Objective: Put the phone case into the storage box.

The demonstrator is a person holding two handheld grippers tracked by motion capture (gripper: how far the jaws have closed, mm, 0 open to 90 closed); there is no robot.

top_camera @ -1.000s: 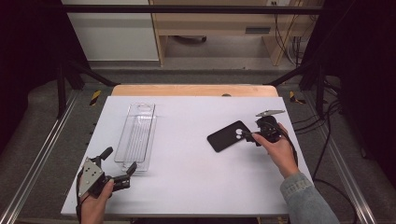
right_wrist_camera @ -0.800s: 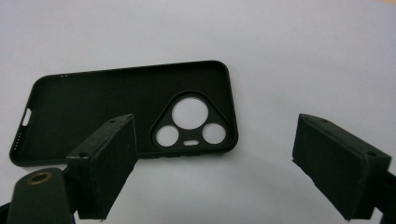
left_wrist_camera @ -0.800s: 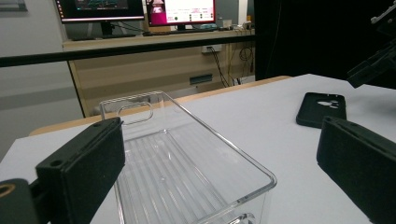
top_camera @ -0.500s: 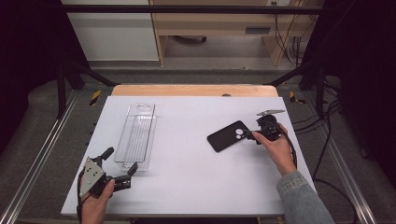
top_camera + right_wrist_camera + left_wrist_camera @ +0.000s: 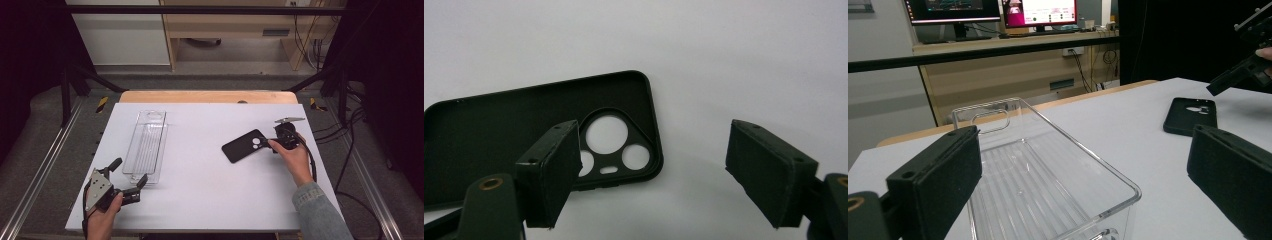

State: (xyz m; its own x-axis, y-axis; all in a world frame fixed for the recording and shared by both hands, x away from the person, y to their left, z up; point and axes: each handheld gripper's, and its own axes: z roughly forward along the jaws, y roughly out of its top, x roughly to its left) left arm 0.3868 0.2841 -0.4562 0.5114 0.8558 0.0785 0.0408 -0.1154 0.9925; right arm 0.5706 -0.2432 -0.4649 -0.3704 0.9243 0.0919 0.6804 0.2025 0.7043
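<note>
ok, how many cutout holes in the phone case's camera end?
4: on the phone case, one large round hole at the top, a smaller round one lower right, a small slot at the bottom, and one partly hidden behind the right gripper's left finger.

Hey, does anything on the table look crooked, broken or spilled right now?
Nothing spilled or broken. The black phone case lies hollow side up and slanted across the table, at the right tool, whose open jaws have just been closing without gripping it. The clear tray sits empty and nearly straight.

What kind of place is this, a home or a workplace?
Most likely a lab or workshop set up for recording. A white table stands inside a black metal frame, computer monitors sit on a wooden bench behind, and cables trail over the floor.
</note>
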